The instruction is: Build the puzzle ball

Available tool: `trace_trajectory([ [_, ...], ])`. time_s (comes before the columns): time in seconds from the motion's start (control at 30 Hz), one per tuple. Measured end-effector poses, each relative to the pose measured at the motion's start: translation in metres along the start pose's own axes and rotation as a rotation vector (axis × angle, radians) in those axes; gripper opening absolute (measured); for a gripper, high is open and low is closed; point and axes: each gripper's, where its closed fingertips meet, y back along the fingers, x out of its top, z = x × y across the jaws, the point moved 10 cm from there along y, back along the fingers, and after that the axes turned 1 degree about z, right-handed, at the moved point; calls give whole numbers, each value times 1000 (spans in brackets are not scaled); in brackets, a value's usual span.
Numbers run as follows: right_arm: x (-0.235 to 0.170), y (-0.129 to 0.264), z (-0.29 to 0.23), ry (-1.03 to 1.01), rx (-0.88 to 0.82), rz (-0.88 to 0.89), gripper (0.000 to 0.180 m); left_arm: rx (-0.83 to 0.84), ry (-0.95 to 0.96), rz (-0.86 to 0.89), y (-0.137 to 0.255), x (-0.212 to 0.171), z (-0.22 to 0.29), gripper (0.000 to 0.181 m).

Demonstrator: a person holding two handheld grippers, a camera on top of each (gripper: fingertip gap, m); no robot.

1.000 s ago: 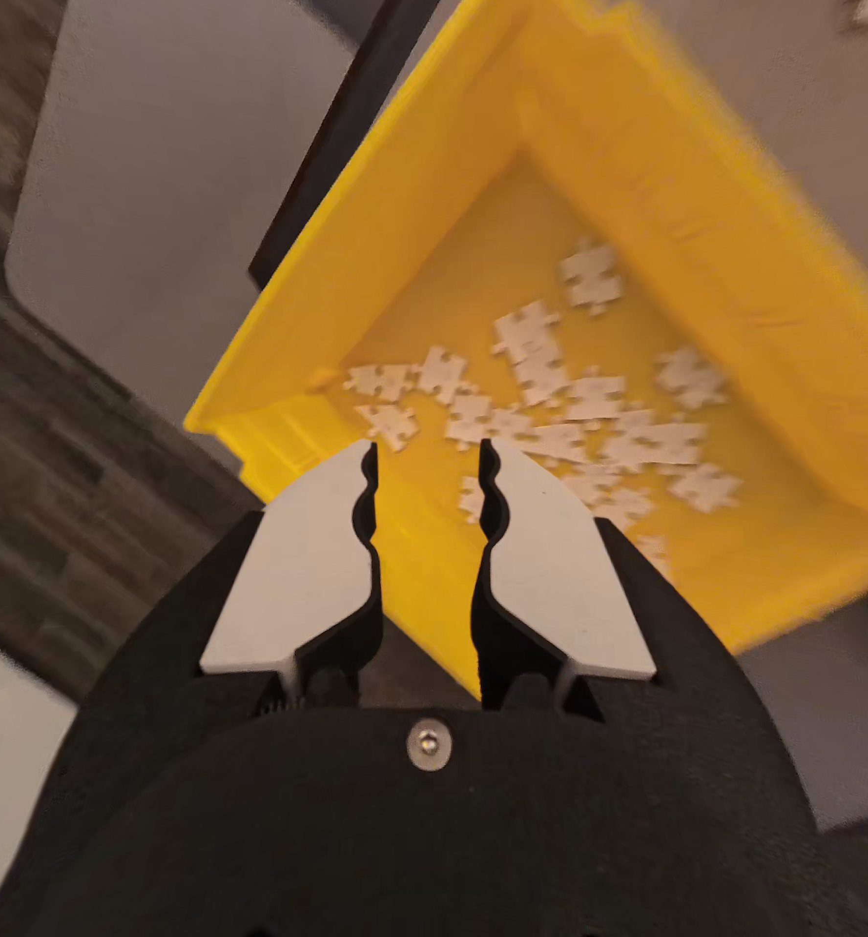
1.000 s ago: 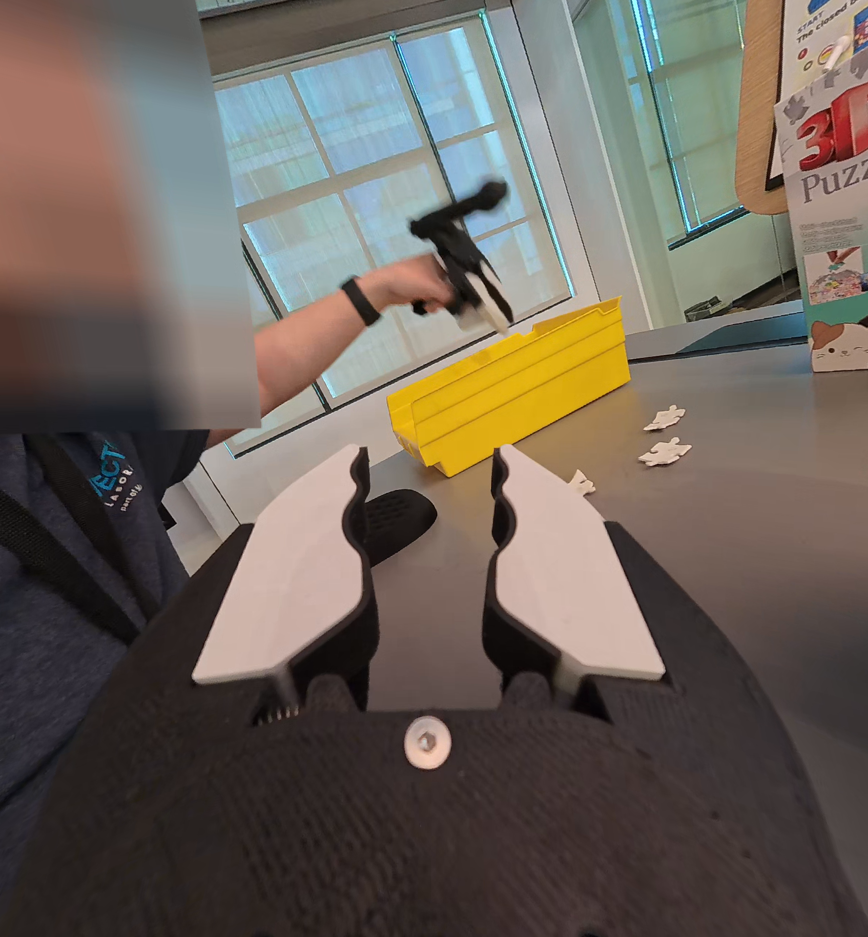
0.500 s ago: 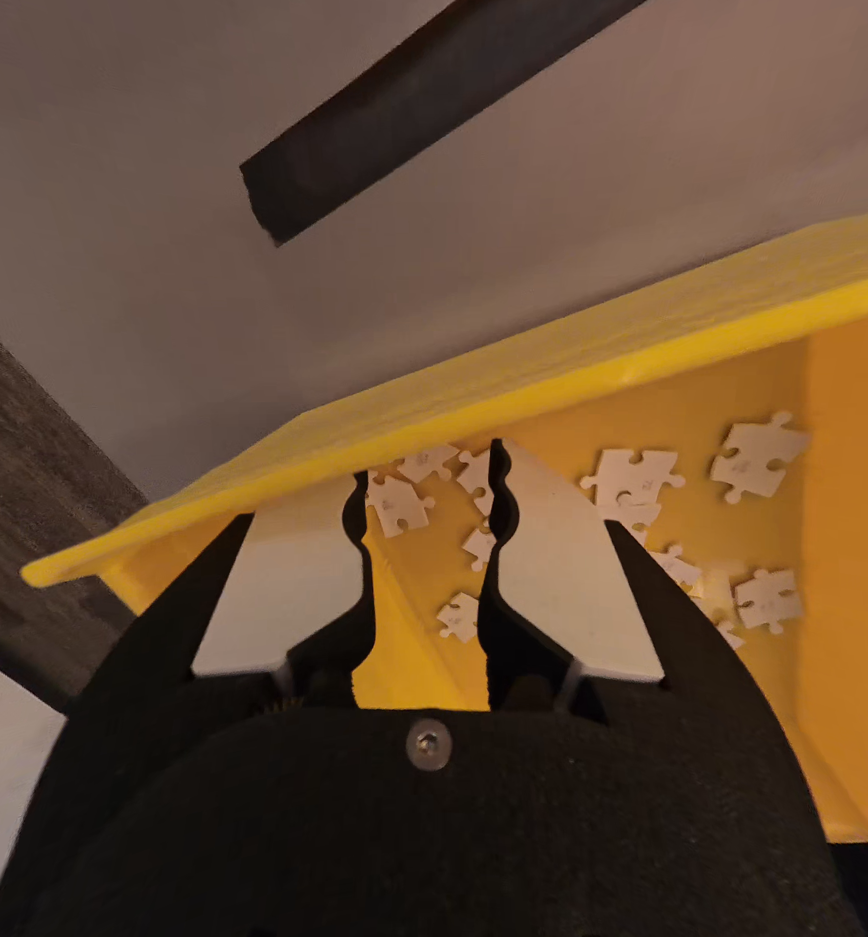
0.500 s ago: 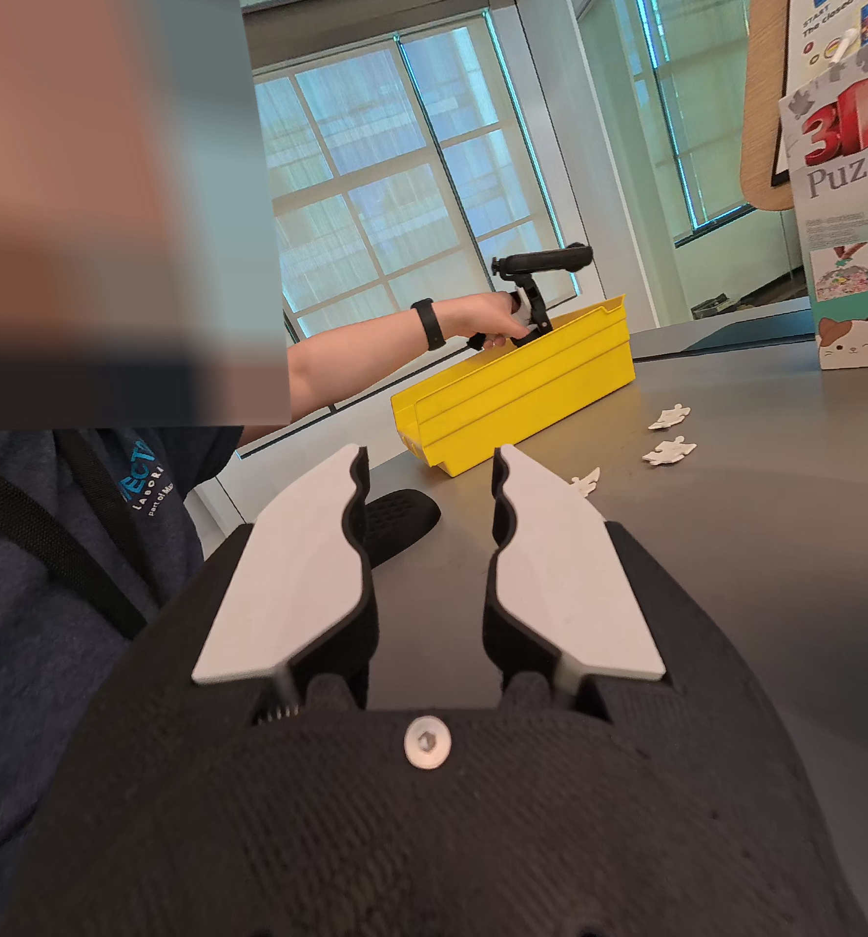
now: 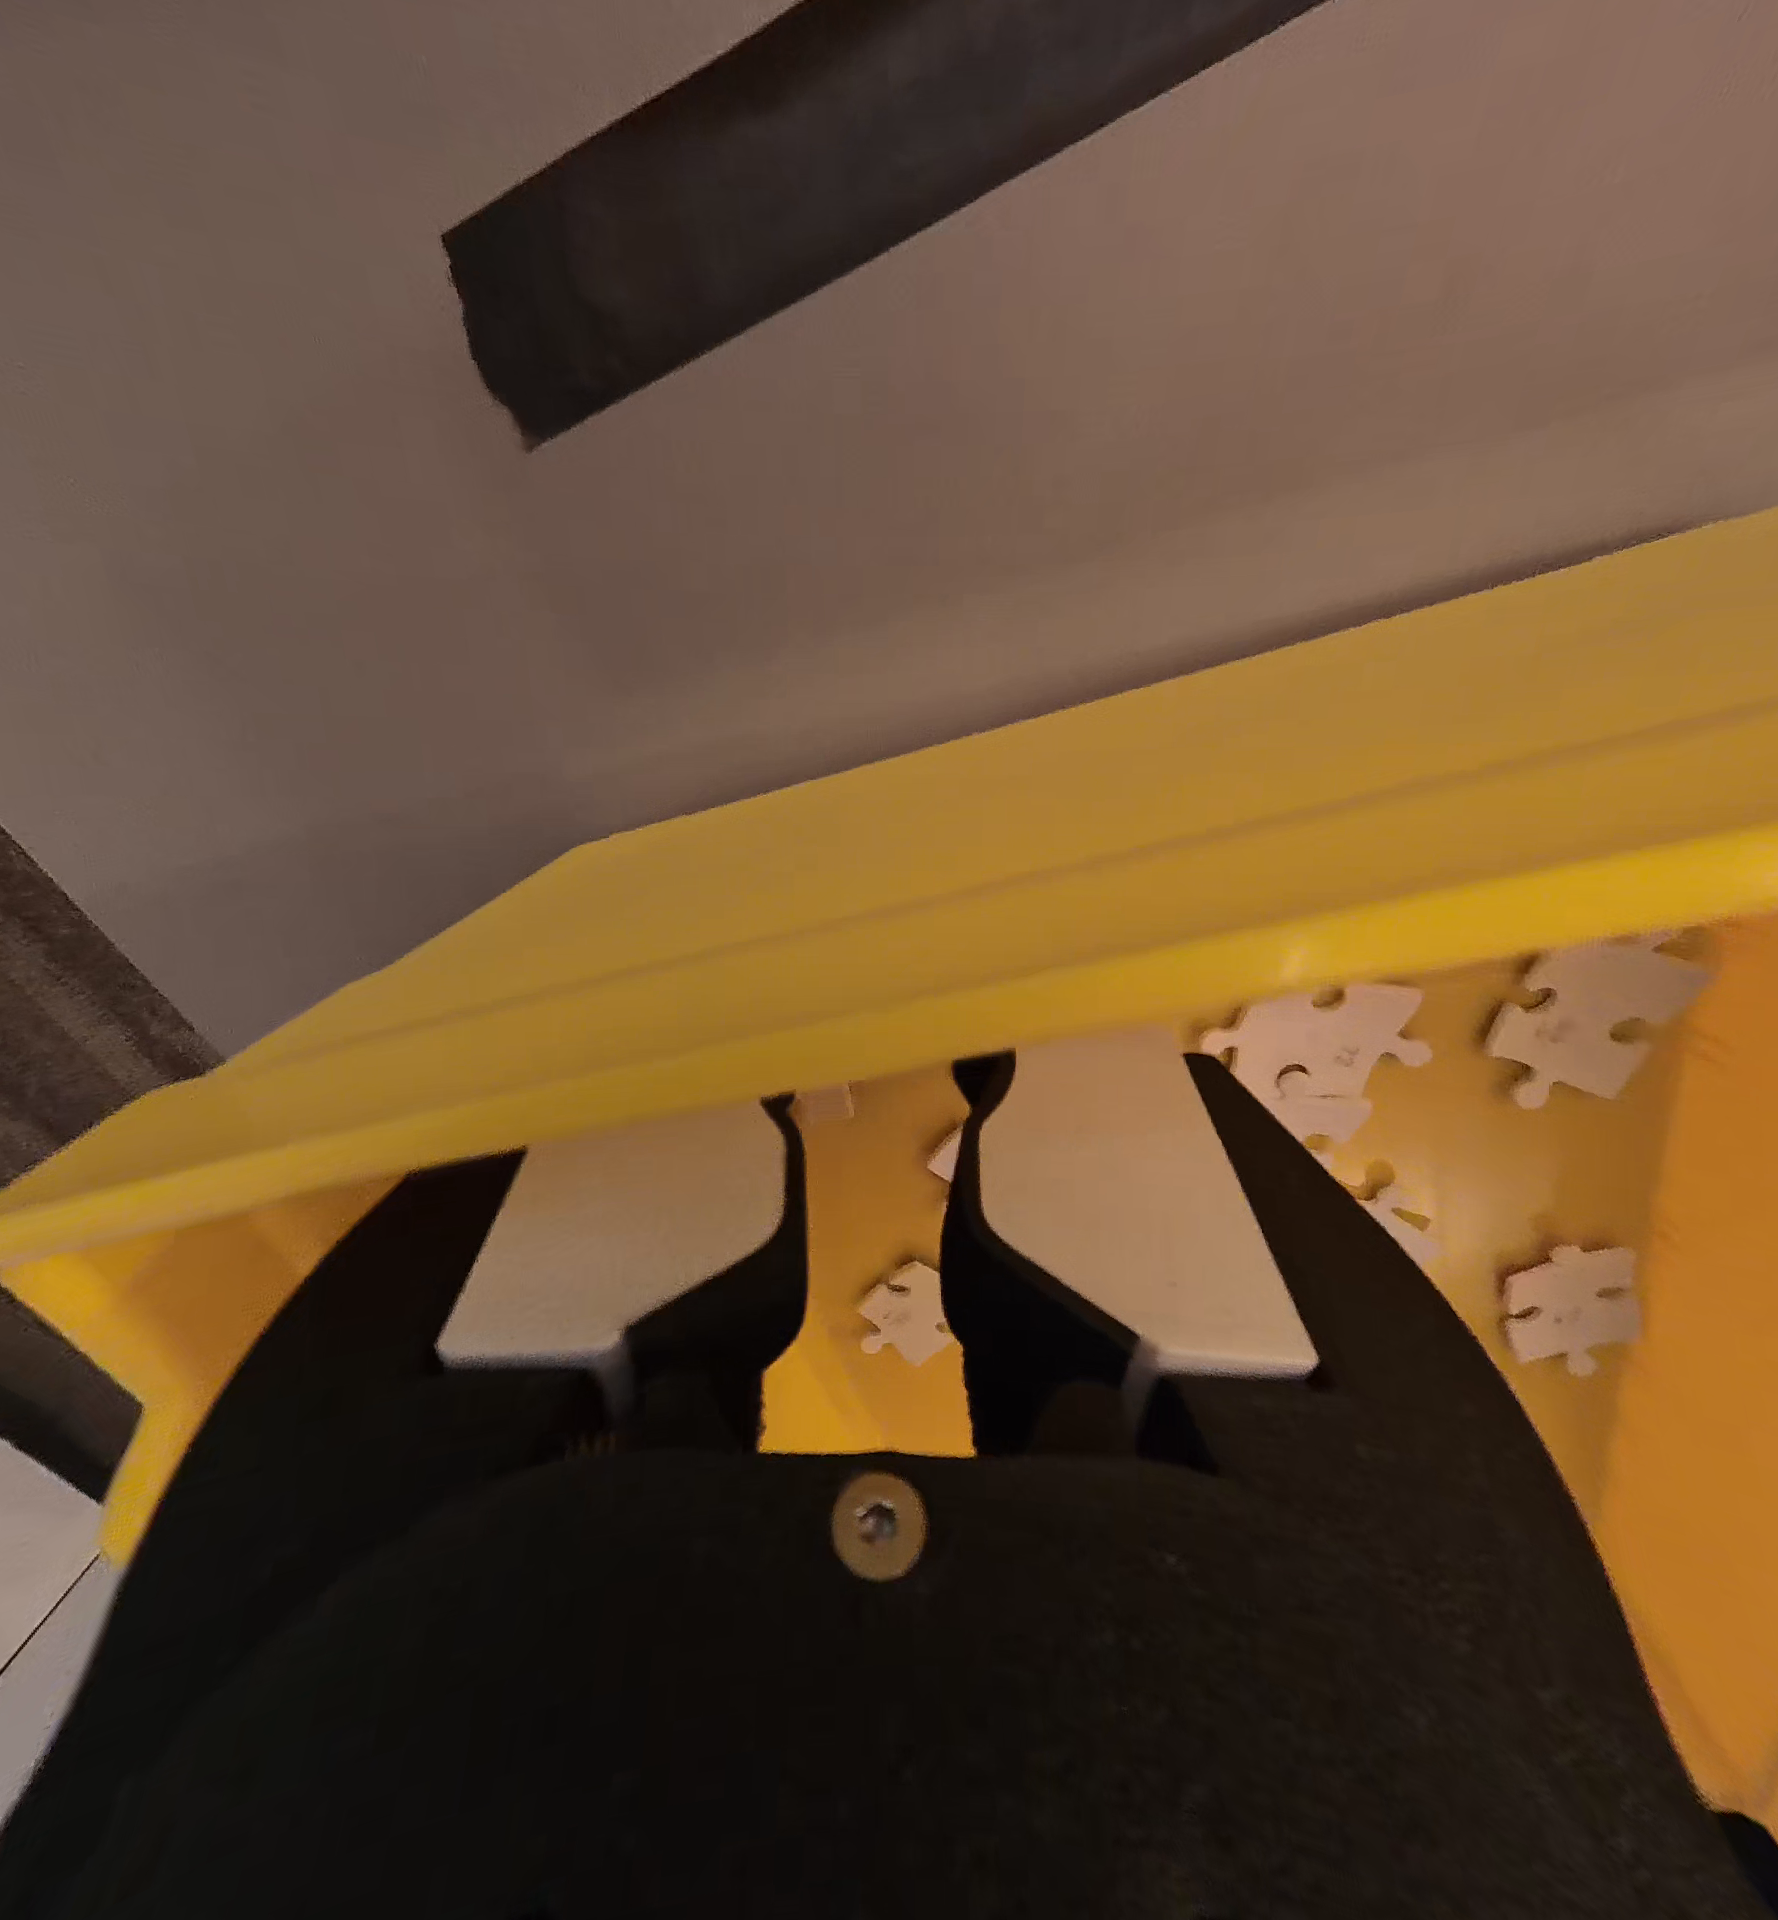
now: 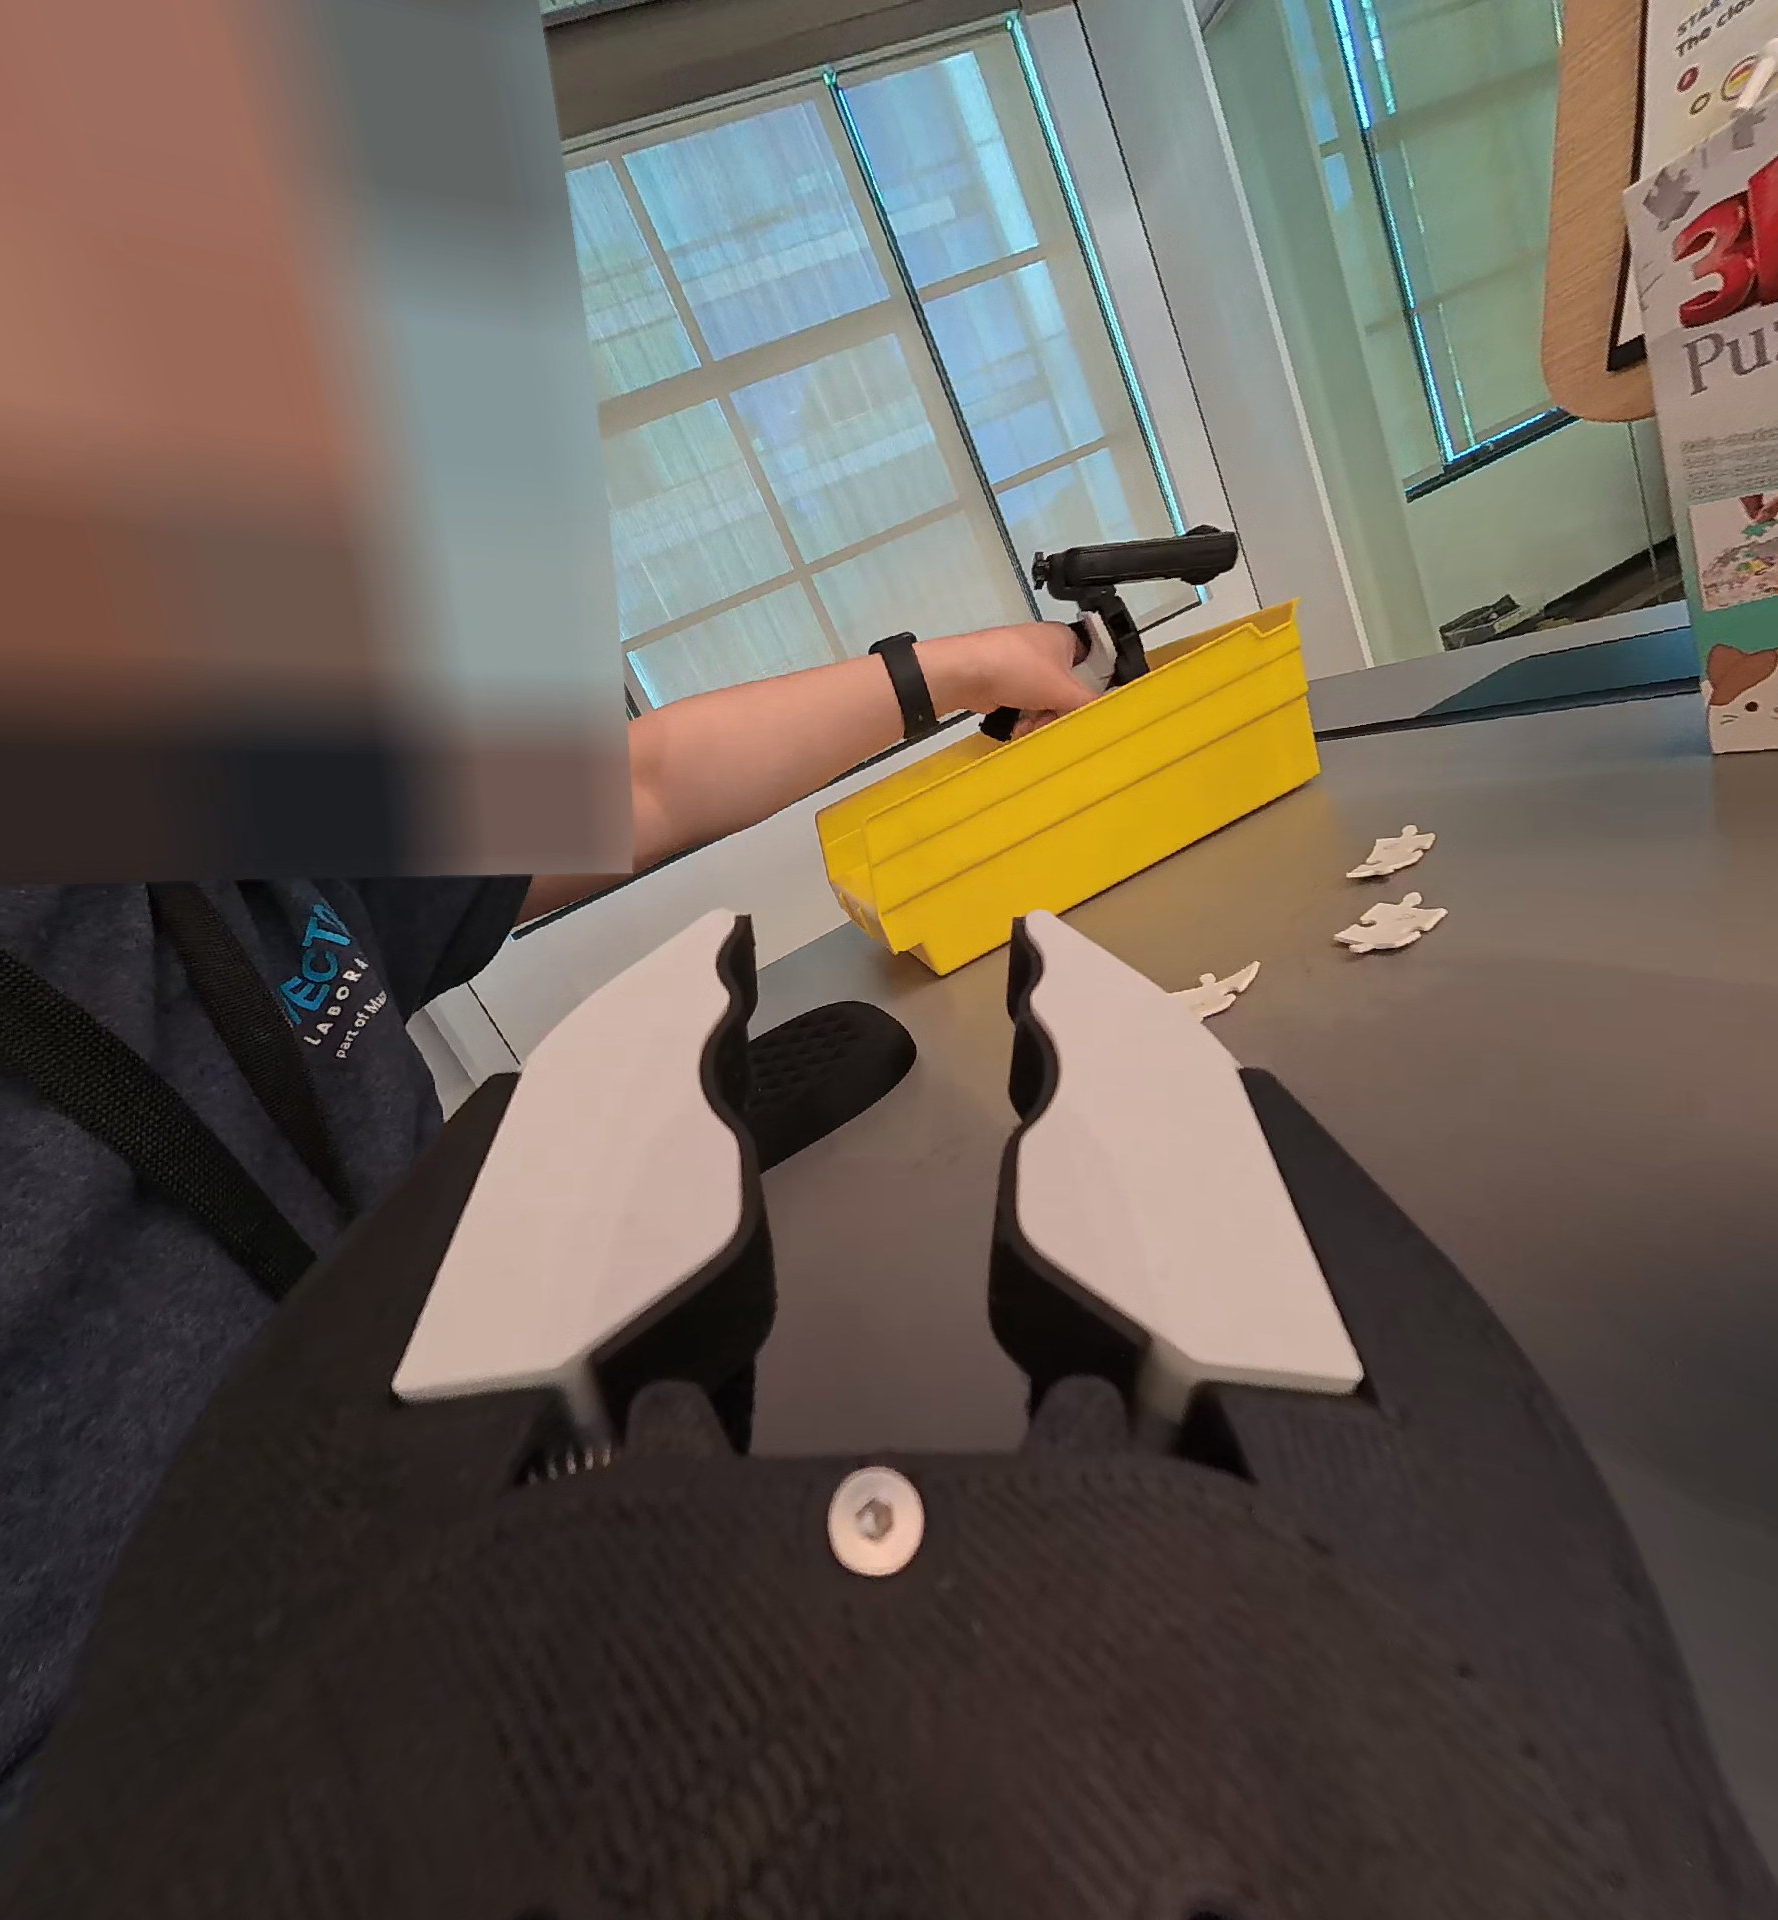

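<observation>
We see the left gripper (image 5: 880, 1101) dipped inside the long yellow plastic bin (image 5: 864, 935), fingers spread with bare bin floor in the gap, tips hidden under the bin's far rim. White puzzle pieces (image 5: 1311, 1049) lie loose on the bin floor, mostly right of the fingers; 1 small piece (image 5: 906, 1314) sits between the 2 fingers near their base, not pinched.

The right gripper (image 6: 880, 940) hangs low over the dark grey table (image 6: 1487, 1091), fingers spread, holding nothing. The bin stands ahead of it, well apart. 3 white pieces (image 6: 1389, 923) lie on the table ahead and right of its tips. A printed puzzle box (image 6: 1768, 436) stands far right. We can't see the ball itself clearly.
</observation>
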Motion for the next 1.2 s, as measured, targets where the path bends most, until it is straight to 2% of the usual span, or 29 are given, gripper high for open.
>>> trace_trajectory([
  [0.13, 0, 0, 0, 0, 2, 0, 47, 53, -40, 0, 0, -4, 2, 12],
  [0.5, 0, 0, -1, 5, 4, -3, 47, 134, -120, 18, 0, -14, 10, 6],
  [0.83, 0, -1, -2, 11, 11, -5, 47, 140, -155, 55, 6, -24, 12, 0],
  [1.1, 0, -1, -2, 10, 15, -7, 47, 51, -133, 223, 48, -31, 2, 0],
  [1.2, -1, -2, -2, 9, 20, -12, 47, 0, -109, 187, 45, -33, 0, 0],
])
